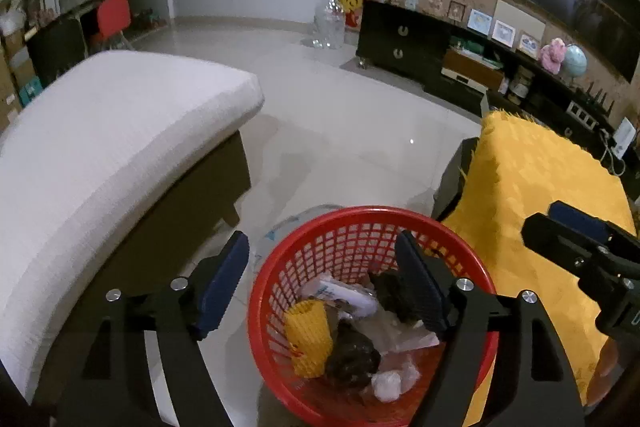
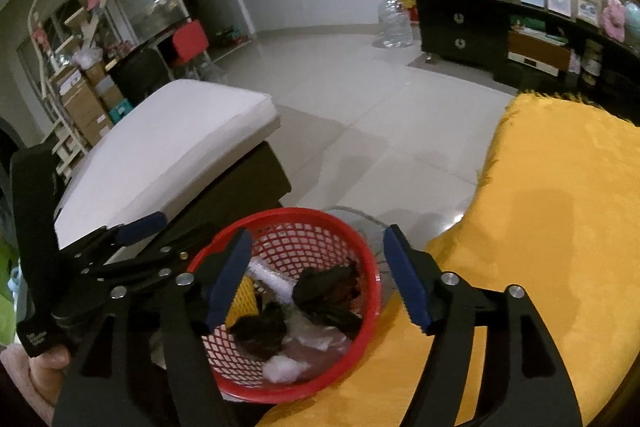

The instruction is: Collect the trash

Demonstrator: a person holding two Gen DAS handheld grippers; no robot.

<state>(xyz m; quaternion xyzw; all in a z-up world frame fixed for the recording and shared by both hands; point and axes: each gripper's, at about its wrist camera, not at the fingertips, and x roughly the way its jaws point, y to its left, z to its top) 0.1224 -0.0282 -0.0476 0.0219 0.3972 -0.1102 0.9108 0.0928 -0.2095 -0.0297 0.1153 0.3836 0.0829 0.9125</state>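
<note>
Over on the left stands a white cushioned seat (image 1: 104, 155) on a dark base, with pale tiled floor (image 1: 340, 115) running past it toward the dark cabinet (image 1: 400, 35) at the far wall. Next along is the left tongs (image 1: 320, 287), spread wide with nothing between the blue pads; one finger hangs outside the basket's left rim, the other over its inside. Directly below sits the red basket (image 1: 280, 267), a round mesh bin already holding the trash: a yellow foam net sleeve (image 1: 308, 339), dark crumpled bags (image 1: 352, 351), a white wrapper (image 1: 340, 293) and clear plastic scraps (image 1: 392, 383). From the right wrist view the right tongs (image 2: 316, 279) also stands spread and empty, straddling the basket's right rim, one finger over the trash and the other over the yellow cloth (image 2: 560, 227) that covers the table on the far right. The basket rests between seat and table, its right edge against the cloth.

My reading is that both tongs are at the dropping-in step: the pieces lie loose in the basket, below the fingers and touching neither pad. The next move would call for lifting both tongs clear of the rim without snagging the mesh, then looking round for more litter; I see none on the cloth or the floor from here.
</note>
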